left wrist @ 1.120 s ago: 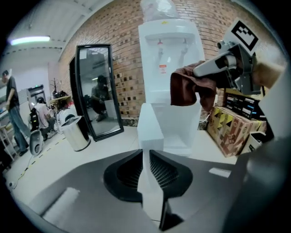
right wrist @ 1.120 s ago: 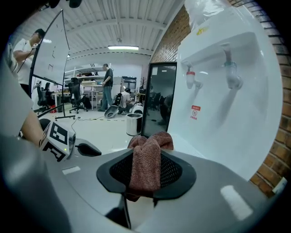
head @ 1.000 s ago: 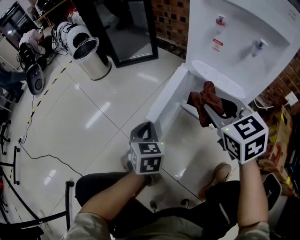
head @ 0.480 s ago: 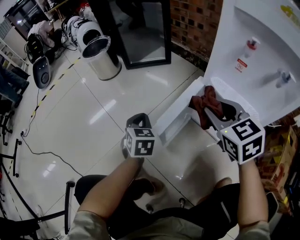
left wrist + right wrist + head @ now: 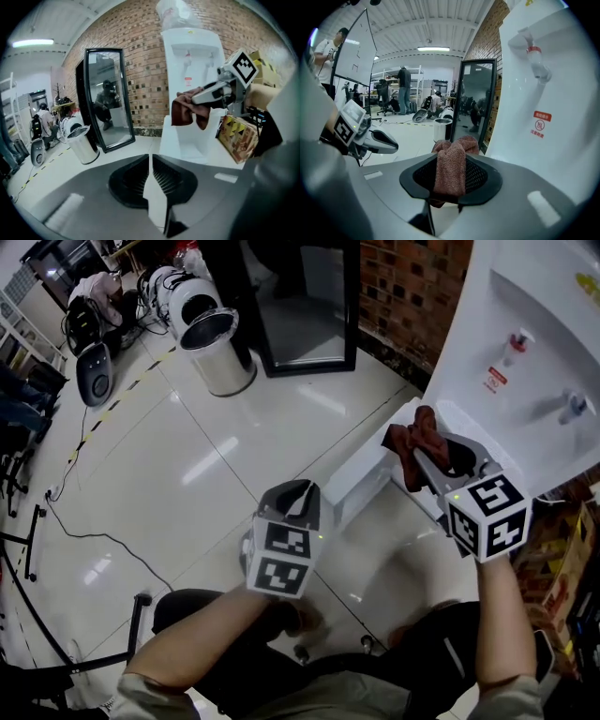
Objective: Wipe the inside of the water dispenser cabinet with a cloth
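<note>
Left gripper [image 5: 292,498] is sitting closed and empty, well out from the water dispenser [image 5: 534,334]. Right gripper [image 5: 429,454] is pinching the cloth [image 5: 411,439] just past the dispenser's open cabinet door [image 5: 361,479]. That makes it the nearer hand, I'd say, with the inside lying straight ahead.

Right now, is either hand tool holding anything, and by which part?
The right tool pinches the reddish-brown cloth by a bunched part; the rest hangs beyond its jaws. The left tool is shut and empty.
</note>
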`<state>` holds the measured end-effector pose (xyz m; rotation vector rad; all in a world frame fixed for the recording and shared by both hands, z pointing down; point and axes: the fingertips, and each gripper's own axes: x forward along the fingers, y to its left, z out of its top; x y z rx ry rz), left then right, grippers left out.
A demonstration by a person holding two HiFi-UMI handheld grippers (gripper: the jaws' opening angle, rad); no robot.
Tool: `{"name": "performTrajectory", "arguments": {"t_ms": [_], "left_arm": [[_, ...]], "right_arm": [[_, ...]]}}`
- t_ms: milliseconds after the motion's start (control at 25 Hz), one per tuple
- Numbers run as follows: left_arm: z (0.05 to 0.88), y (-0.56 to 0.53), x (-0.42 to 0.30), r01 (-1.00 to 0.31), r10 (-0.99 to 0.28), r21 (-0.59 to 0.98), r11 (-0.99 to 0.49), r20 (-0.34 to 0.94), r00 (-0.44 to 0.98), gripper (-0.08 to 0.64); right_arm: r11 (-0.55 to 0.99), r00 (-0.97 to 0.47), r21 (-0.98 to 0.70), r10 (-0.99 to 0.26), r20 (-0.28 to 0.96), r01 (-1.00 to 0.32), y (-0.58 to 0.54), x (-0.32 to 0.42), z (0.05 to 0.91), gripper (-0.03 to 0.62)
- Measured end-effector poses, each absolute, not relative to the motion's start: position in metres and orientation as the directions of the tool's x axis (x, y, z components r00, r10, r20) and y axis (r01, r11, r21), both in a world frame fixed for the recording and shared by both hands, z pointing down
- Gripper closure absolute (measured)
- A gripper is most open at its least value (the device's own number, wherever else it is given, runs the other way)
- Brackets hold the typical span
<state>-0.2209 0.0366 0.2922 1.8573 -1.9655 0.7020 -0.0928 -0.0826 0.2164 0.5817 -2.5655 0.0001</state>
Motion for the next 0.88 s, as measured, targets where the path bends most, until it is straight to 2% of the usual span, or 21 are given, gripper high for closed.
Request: {"name": "performTrajectory", "arguments": {"t_ms": [160, 360, 400, 480, 600, 880], "left_arm": [[0.301, 0.046, -0.199, -0.997, -0.816, -0.083, 0.007, 0.575, -0.053, 0.472], [0.303, 0.046, -0.203, -0.993, -0.815, -0.105, 0.050, 0.570, -0.101, 0.472], [0.303, 0.045, -0.203, -0.992, -0.813, -0.118, 0.056, 0.571, -0.113, 0.483], [0.305, 0.039, -0.207, -0.984, -0.808, -0.161, 0.075, 0.568, -0.155, 0.550], [0.305, 0.026, -0.221, -0.972, -0.817, -0.208, 0.112, 0.537, -0.209, 0.557], [0.301, 0.009, -0.223, -0.967, -0.845, -0.239, 0.089, 0.495, -0.200, 0.554]], "right_arm": [[0.922, -0.803, 0.127, -0.382, 0.458, -0.367, -0.056, -0.086, 0.206, 0.457], [0.912, -0.807, 0.136, -0.407, 0.427, -0.388, -0.042, -0.056, 0.188, 0.457], [0.908, -0.805, 0.141, -0.415, 0.425, -0.394, -0.043, -0.049, 0.185, 0.457], [0.901, -0.801, 0.136, -0.428, 0.418, -0.411, -0.046, -0.035, 0.183, 0.457], [0.897, -0.805, 0.105, -0.432, 0.406, -0.428, -0.046, -0.026, 0.177, 0.457], [0.905, -0.796, 0.102, -0.414, 0.441, -0.414, -0.034, -0.018, 0.191, 0.457]]}}
